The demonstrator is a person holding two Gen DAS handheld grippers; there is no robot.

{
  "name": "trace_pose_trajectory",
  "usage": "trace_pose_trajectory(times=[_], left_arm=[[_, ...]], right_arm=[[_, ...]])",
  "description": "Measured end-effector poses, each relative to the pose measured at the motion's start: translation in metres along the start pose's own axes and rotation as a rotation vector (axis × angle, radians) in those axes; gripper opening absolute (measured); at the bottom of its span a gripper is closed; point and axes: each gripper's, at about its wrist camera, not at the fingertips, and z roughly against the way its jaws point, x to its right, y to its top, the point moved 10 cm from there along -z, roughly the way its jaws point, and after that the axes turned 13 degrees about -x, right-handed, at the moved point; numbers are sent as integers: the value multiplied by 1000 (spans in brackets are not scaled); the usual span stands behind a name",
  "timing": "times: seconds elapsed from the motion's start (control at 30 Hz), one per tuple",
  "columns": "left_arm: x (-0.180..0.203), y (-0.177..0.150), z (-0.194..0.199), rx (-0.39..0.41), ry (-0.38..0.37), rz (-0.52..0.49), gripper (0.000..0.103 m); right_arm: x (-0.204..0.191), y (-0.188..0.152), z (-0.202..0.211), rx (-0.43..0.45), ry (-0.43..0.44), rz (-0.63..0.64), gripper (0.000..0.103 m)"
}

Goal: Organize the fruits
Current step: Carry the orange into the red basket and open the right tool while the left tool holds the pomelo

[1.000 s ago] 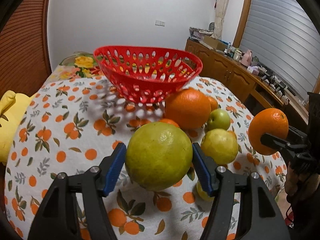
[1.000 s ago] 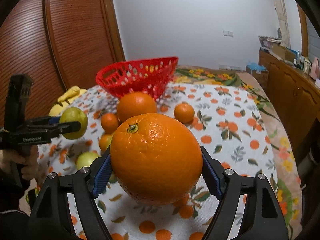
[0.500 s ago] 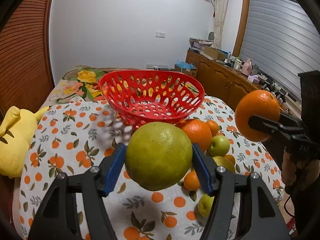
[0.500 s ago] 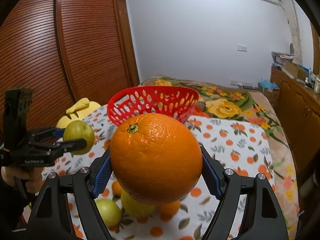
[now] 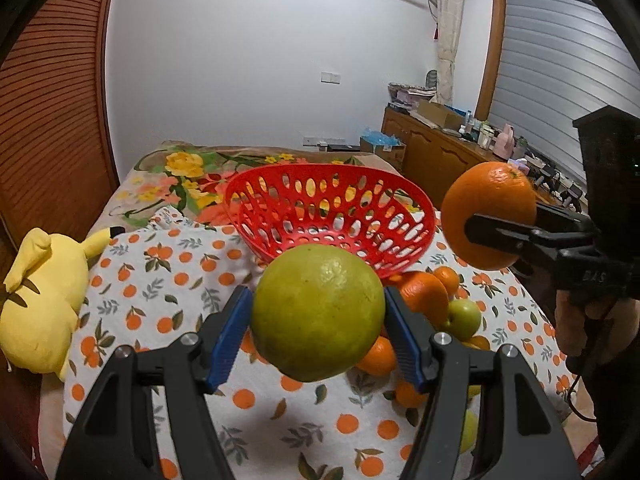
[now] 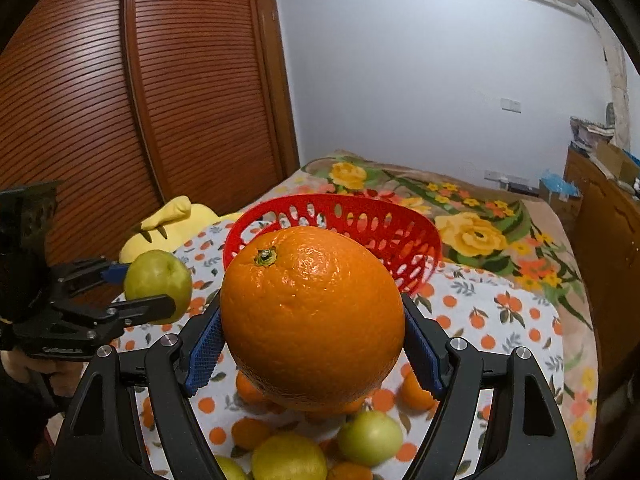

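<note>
Both hands have lifted, fingers clenched on the green fruit (image 5: 319, 313) and orange (image 6: 312, 316); near the basket (image 5: 416, 216) ahead, they could collide, knocking fruit loose.

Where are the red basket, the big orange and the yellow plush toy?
Basket (image 5: 280, 196): left wrist view, on its near wall.
Orange (image 6: 312, 320): right wrist view, on its front peel.
Plush toy (image 5: 44, 304): left wrist view, on its body.

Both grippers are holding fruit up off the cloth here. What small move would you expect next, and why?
Probably carry both forward over the red basket before releasing. The left gripper clamps a green fruit, the right gripper a large orange; the basket looks empty and lies ahead of both.
</note>
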Motion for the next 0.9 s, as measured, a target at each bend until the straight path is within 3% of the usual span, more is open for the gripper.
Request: trace_pose_trajectory(times=[0.43, 0.9], left_arm=[[-21, 10, -4, 1, 12, 12, 65], [-25, 20, -7, 9, 3, 10, 65]], right_arm=[[7, 24, -61, -114, -43, 35, 81], [12, 14, -120, -302, -66, 92, 81]])
